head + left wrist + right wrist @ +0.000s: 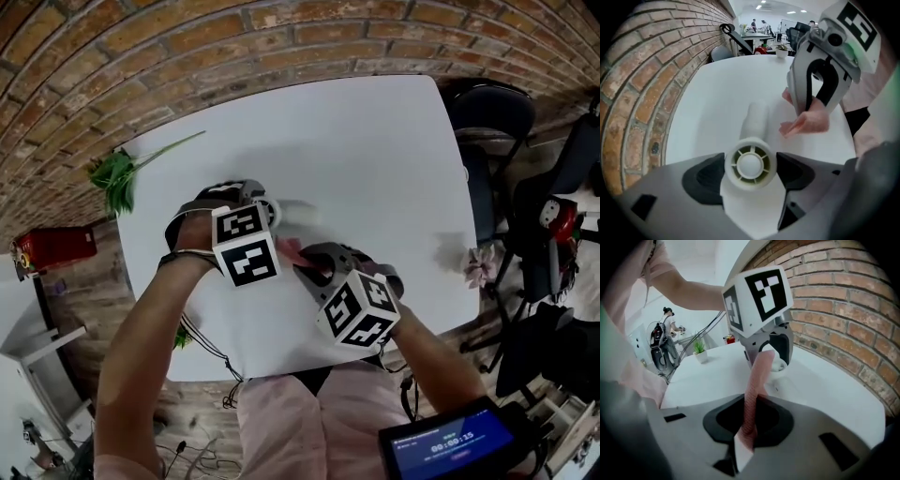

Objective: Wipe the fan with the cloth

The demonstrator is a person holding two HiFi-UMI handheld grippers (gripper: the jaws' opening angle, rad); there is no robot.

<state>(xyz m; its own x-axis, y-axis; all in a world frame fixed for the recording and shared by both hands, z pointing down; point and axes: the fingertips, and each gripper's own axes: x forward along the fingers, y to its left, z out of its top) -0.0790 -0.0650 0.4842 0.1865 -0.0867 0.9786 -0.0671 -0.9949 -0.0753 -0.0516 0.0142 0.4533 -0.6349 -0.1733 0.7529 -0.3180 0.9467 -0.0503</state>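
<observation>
Fan (751,161) and cloth (757,380) gripped.
I find left hand-held gripper (750,176) clamping the fan, right hand-held gripper (749,420) pinching the cloth.

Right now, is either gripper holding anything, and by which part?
The left gripper holds the fan by the sides of its round head. The right gripper pinches the pink cloth by one end.
</observation>
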